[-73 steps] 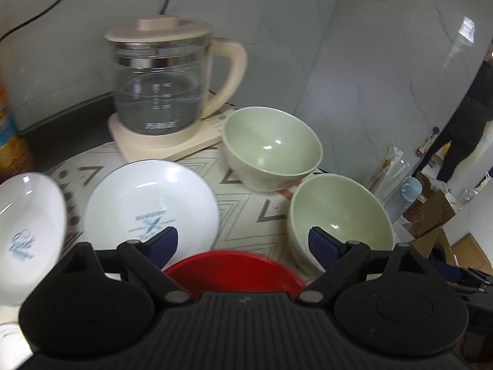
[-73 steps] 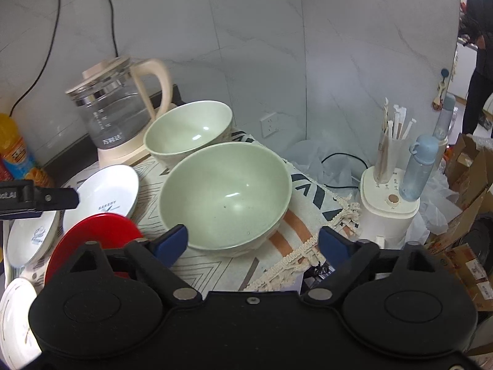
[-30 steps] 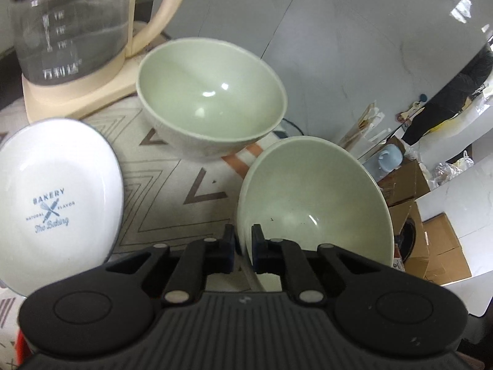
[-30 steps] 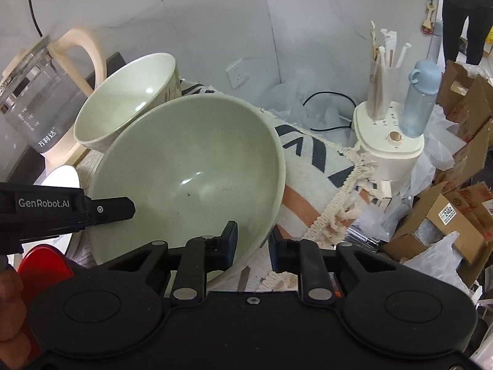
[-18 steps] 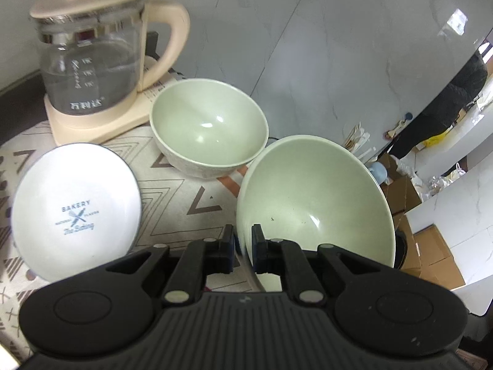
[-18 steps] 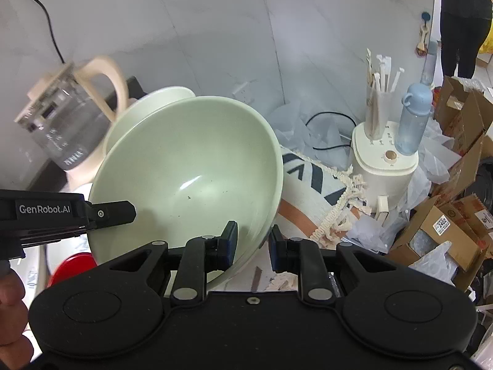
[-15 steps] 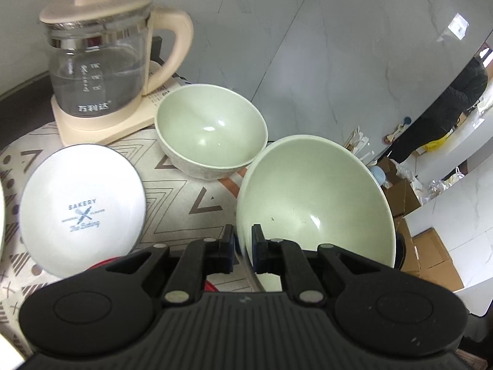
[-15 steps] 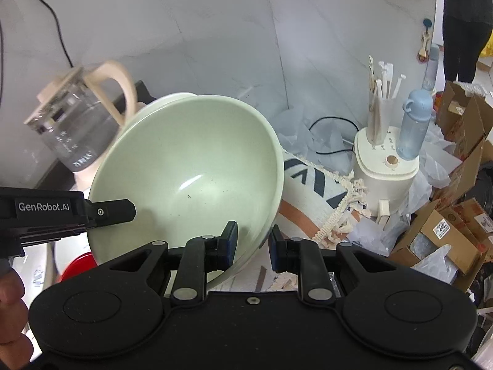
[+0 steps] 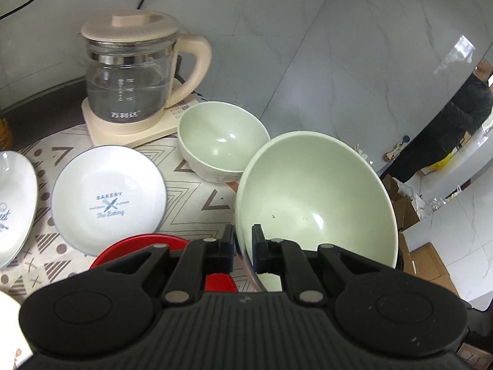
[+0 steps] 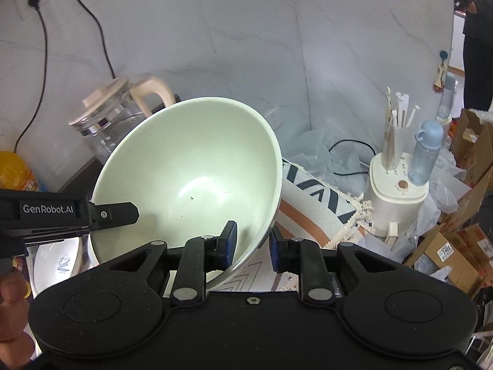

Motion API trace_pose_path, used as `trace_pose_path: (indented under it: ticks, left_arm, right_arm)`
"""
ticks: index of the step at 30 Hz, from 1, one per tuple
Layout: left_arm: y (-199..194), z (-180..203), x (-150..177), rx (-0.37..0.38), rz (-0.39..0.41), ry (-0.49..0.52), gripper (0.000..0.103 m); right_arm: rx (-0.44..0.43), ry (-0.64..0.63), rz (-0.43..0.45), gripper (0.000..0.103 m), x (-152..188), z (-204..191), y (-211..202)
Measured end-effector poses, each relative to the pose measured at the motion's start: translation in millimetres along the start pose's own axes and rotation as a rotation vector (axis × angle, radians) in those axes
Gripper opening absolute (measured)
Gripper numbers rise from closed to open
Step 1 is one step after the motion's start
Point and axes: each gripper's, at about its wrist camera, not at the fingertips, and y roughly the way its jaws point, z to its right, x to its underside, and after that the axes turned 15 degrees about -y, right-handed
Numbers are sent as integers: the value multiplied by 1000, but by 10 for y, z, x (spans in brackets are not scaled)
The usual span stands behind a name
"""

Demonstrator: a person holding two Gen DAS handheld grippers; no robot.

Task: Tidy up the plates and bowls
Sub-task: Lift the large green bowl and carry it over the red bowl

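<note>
Both grippers hold one large pale green bowl [image 9: 314, 197] in the air, tilted. My left gripper [image 9: 243, 246] is shut on its near left rim. My right gripper [image 10: 251, 242] is shut on its right rim; the bowl also shows in the right wrist view [image 10: 191, 191]. A second, smaller green bowl [image 9: 220, 141] sits on the patterned mat [image 9: 197, 197] beyond it. A white "BAKERY" plate [image 9: 107, 203] lies to the left, another white plate [image 9: 12, 206] at the far left, and a red plate [image 9: 138, 246] is just under my left gripper.
A glass kettle with a cream lid and base [image 9: 132, 74] stands at the back by the marble wall. To the right, off the mat, stand a white appliance with straws and a blue bottle [image 10: 400, 185], cardboard boxes [image 10: 450, 246] and a cable. A person stands far right [image 9: 456, 123].
Both grippers closed on the large green bowl's rim and lifted it off the mat. It now hangs higher and tilted; more of the plates and kettle show below.
</note>
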Motion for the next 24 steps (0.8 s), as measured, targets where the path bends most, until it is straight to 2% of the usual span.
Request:
trace_pose_path:
  ticks: [11,24]
  left_arm:
    - [-250,-249,109,-42,29,-70,9]
    - [-407,-597,282,-109,42,-164,9]
  right_arm:
    - [-57,-69,18,23,59,-212,-145]
    - [-146,-182,-6,24,117,-509,-125]
